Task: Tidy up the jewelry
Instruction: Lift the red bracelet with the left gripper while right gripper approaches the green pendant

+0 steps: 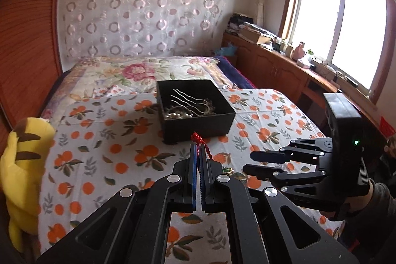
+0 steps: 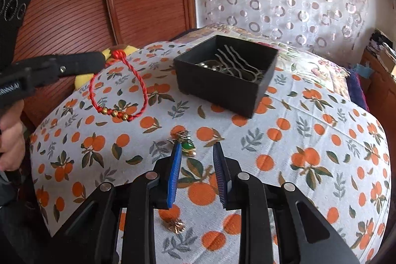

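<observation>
My left gripper is shut on a red braided cord bracelet, pinched at its knot. In the right wrist view the left gripper holds the bracelet in the air, its loop with gold beads hanging over the bedspread, left of the box. A black open box holds wavy silver hairpins and pearl beads; it also shows in the right wrist view. My right gripper is open, low over the bed, its left finger beside a green-stone brooch. A small gold piece lies under it.
The bed has an orange-fruit patterned sheet and a floral quilt behind. A yellow plush toy lies at the bed's left edge. Wooden cabinets with clutter run under the window at right. A wooden wall panel stands behind.
</observation>
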`<state>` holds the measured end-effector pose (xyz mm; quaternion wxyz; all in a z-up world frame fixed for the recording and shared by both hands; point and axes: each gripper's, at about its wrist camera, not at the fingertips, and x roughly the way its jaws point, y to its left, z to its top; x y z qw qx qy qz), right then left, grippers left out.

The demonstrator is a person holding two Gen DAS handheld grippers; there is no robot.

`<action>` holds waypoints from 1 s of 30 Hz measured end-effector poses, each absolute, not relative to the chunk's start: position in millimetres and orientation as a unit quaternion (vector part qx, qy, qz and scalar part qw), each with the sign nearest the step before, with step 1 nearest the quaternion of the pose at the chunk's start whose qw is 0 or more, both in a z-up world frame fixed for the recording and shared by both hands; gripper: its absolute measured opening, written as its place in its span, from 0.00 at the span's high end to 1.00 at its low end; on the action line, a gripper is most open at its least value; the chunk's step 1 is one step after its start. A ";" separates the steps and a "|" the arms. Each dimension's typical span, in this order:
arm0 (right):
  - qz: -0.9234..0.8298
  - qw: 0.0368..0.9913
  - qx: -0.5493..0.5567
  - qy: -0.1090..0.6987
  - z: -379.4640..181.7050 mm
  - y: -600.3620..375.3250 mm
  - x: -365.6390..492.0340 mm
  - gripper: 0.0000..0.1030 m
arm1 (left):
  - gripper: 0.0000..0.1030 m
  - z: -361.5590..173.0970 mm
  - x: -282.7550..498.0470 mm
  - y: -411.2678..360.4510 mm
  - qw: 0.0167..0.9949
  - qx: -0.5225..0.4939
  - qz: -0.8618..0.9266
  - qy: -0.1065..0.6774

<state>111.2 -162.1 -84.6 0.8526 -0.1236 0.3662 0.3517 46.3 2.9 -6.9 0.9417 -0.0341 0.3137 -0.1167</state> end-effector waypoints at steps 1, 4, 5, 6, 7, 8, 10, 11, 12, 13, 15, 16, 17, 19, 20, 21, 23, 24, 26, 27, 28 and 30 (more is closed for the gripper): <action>0.353 0.850 -0.130 0.369 -86.4 -158.2 111.8 0.72 | 0.99 -6.8 44.9 5.6 0.942 -0.035 -0.115 0.313; 0.356 0.846 -0.144 0.371 -88.9 -148.2 112.8 0.72 | 0.99 -8.6 44.7 10.5 0.942 -0.039 -0.112 0.315; 0.357 0.845 -0.147 0.371 -89.4 -145.6 113.5 0.72 | 0.99 -9.6 44.1 11.7 0.942 -0.040 -0.111 0.315; 0.357 0.843 -0.151 0.372 -90.1 -143.2 114.6 0.72 | 0.99 -11.0 44.3 12.7 0.941 -0.041 -0.110 0.316; 0.357 0.842 -0.155 0.373 -91.1 -141.1 115.8 0.72 | 0.99 -12.0 44.4 13.4 0.941 -0.043 -0.110 0.317; 0.356 0.841 -0.160 0.375 -92.7 -139.4 117.4 0.72 | 0.99 -12.7 44.3 13.9 0.941 -0.044 -0.111 0.318; 0.351 0.840 -0.165 0.380 -95.7 -138.4 121.8 0.72 | 0.99 -14.2 43.1 14.6 0.940 -0.044 -0.112 0.318; 0.348 0.839 -0.167 0.383 -96.8 -138.7 124.5 0.72 | 0.99 -14.4 42.5 14.6 0.940 -0.044 -0.112 0.318; 0.345 0.840 -0.166 0.385 -97.4 -140.0 127.1 0.72 | 0.99 -14.2 43.2 14.5 0.941 -0.044 -0.111 0.318; 0.342 0.841 -0.164 0.386 -97.5 -141.7 130.0 0.72 | 0.99 -14.6 43.1 14.8 0.940 -0.045 -0.112 0.318; 0.325 0.848 -0.163 0.386 -96.9 -146.2 135.7 0.72 | 0.99 -14.4 43.1 14.5 0.940 -0.044 -0.111 0.318; 0.316 0.852 -0.158 0.385 -96.0 -149.6 139.3 0.72 | 0.99 -14.6 43.1 14.6 0.940 -0.045 -0.111 0.318; 0.312 0.854 -0.155 0.386 -96.2 -151.9 141.5 0.72 | 0.99 -14.6 42.7 14.5 0.940 -0.045 -0.112 0.318; 0.295 0.860 -0.159 0.386 -97.1 -156.2 146.3 0.73 | 0.99 -14.6 43.1 14.5 0.940 -0.045 -0.112 0.318; 0.288 0.862 -0.161 0.385 -97.6 -157.9 148.1 0.73 | 0.99 -14.8 43.0 14.4 0.940 -0.044 -0.112 0.318; 0.286 0.862 -0.159 0.387 -98.3 -159.3 149.4 0.74 | 0.99 -15.0 42.8 14.5 0.940 -0.043 -0.112 0.318; 0.285 0.865 -0.151 0.385 -96.9 -163.4 150.1 0.75 | 0.99 -16.9 41.3 13.1 0.940 -0.042 -0.113 0.319; 0.292 0.865 -0.146 0.382 -95.2 -163.4 148.6 0.75 | 0.99 -17.0 40.7 12.3 0.940 -0.042 -0.113 0.319; 0.314 0.860 -0.138 0.379 -92.4 -160.8 145.0 0.75 | 0.99 -16.6 41.2 12.5 0.940 -0.042 -0.112 0.319; 0.323 0.857 -0.137 0.378 -91.1 -159.5 142.3 0.75 | 0.99 -16.9 41.0 12.4 0.940 -0.043 -0.112 0.319; 0.333 0.853 -0.138 0.377 -90.6 -155.0 139.3 0.75 | 0.99 -16.6 41.1 12.6 0.940 -0.043 -0.112 0.319; 0.344 0.848 -0.145 0.376 -90.6 -144.6 135.8 0.75 | 0.99 -18.0 40.6 11.0 0.940 -0.043 -0.111 0.320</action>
